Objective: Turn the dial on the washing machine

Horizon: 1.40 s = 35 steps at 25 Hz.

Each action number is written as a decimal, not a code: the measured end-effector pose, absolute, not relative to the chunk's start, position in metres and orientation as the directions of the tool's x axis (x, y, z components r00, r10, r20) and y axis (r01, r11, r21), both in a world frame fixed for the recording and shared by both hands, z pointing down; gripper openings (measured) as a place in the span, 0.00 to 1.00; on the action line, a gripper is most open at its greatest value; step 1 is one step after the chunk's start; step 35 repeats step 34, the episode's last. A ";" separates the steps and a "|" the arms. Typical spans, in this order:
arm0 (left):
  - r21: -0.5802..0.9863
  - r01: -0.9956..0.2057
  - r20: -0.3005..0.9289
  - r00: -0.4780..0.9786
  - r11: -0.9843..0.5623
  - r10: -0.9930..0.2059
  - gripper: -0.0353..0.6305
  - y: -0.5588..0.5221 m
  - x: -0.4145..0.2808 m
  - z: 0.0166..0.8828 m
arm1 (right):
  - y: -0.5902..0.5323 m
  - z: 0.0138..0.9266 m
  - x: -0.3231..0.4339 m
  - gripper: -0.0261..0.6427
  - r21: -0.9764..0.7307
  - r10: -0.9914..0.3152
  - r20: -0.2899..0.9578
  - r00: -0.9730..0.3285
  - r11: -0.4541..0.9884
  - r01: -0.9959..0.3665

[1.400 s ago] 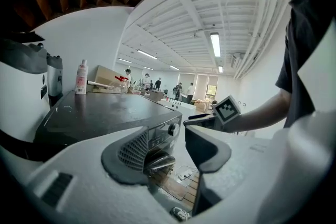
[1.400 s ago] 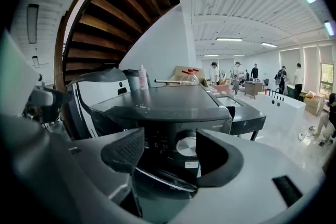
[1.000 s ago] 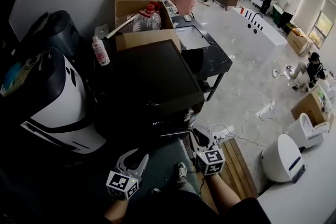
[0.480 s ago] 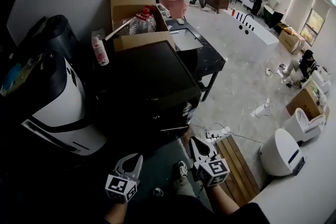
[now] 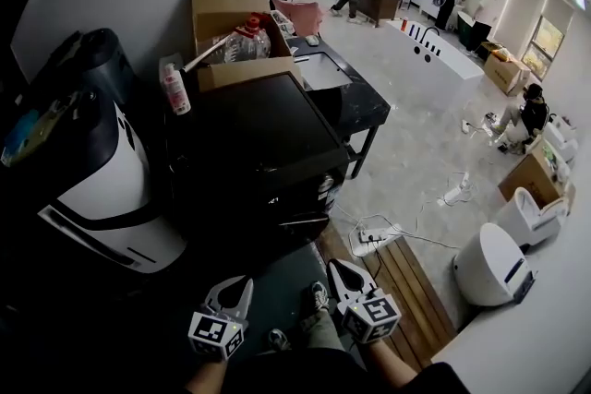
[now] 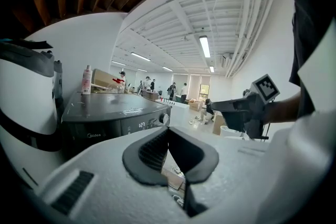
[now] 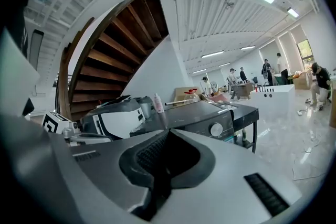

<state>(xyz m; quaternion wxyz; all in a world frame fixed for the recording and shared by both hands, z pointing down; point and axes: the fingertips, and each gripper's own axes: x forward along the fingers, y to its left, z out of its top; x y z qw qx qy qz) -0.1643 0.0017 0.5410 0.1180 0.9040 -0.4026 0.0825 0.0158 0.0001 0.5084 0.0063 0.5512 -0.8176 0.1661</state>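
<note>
The dark washing machine (image 5: 263, 138) stands ahead of me, top panel facing up. Its silver dial (image 6: 164, 118) sits on the front control strip beside a lit display, and the dial (image 7: 216, 129) also shows in the right gripper view. Both grippers hang low in front of the machine, well short of the dial. My left gripper (image 5: 233, 284) is shut with nothing between its pads. My right gripper (image 5: 334, 266) is shut and empty too. Each gripper sees the other: the right gripper (image 6: 247, 112) and the left gripper (image 7: 65, 132).
A white and black appliance (image 5: 102, 189) stands left of the machine. A spray bottle (image 5: 173, 88) and a cardboard box (image 5: 231, 9) sit behind it, a black table (image 5: 355, 101) to its right. A wooden pallet (image 5: 406, 281), cables and a white round unit (image 5: 489, 265) lie on the floor. People stand far back.
The left gripper's jaws have gone from spread to shut. The right gripper's jaws have also shut. Both grippers sit slightly lower in the head view.
</note>
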 end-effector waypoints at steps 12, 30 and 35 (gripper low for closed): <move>0.144 -0.718 0.279 0.690 -0.681 -0.668 0.06 0.017 -0.152 0.556 | 0.028 0.528 0.022 0.04 -0.245 -0.897 0.250 -0.363 0.304 -0.920; 0.158 -0.707 0.280 0.701 -0.689 -0.656 0.06 0.017 -0.150 0.555 | 0.023 0.532 0.025 0.04 -0.285 -0.903 0.266 -0.337 0.260 -0.923; 0.160 -0.705 0.277 0.704 -0.691 -0.654 0.06 0.016 -0.146 0.553 | 0.022 0.530 0.029 0.04 -0.280 -0.905 0.272 -0.328 0.252 -0.926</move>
